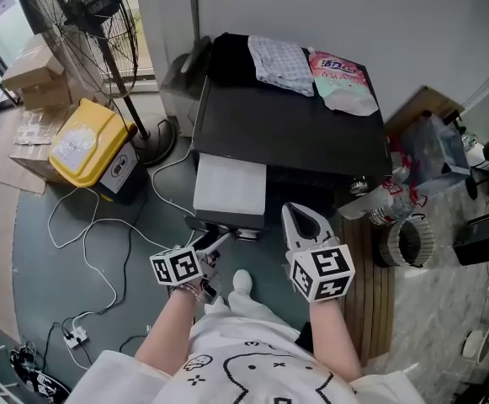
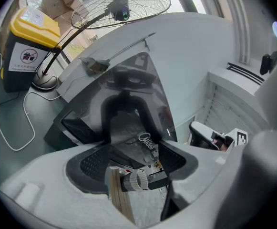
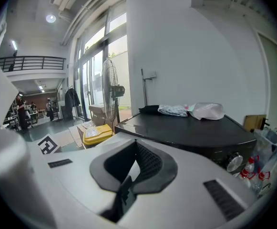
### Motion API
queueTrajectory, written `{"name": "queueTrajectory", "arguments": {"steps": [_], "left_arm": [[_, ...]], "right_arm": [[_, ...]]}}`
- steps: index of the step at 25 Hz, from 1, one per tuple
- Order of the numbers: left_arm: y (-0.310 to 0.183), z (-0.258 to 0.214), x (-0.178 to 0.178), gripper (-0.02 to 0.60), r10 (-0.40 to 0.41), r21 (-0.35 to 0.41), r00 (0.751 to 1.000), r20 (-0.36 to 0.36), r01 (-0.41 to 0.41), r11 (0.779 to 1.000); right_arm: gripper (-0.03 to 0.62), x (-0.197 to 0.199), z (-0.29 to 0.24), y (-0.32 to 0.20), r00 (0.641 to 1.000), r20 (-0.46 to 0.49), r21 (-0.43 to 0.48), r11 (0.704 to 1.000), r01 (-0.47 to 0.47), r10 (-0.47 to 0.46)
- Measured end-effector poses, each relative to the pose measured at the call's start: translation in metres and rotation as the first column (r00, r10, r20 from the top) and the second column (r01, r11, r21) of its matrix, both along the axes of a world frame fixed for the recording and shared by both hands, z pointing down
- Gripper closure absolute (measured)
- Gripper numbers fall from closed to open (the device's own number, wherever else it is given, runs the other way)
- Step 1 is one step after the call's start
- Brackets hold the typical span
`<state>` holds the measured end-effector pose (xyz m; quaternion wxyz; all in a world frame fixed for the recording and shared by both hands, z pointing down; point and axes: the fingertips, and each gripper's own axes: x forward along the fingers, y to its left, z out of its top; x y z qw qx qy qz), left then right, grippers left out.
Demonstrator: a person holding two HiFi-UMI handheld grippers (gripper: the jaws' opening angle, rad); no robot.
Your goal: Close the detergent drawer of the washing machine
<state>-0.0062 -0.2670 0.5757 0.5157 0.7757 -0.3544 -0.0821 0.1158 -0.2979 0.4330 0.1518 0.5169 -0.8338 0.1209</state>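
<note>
Washer logo [image 2: 148,141]: left gripper view only

White detergent drawer [image 1: 230,188] pulled out of black washing machine [image 1: 294,129] front

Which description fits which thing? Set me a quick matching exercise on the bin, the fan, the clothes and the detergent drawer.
Things:
1. bin
2. fan
3. clothes
4. detergent drawer

Descriptions:
A. lying on top of the washing machine
B. white, jutting out at the machine's front
C. yellow, on the floor
D. black wire cage on a stand

Pairs: 1-C, 2-D, 3-A, 4-B
</note>
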Motion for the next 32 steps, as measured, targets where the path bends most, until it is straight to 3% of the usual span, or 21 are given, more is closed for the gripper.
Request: {"name": "queueTrajectory", "arguments": {"steps": [15,32], "left_arm": [[-0.026,0.000,0.002,0.273,0.032,-0.050,0.999,0.017,-0.031,0.998],[-0.055,0.002,0.002,0.273,0.010,-0.076,0.999,0.046,-0.007,0.997]], "right_arm": [[0.594,0.001,0.005,-0.001,1.000,0.000,-0.014,1.000,0.005,-0.005],[0.594,-0.001,0.012,-0.012,0.999,-0.028,-0.015,1.000,0.017,-0.018]]}}
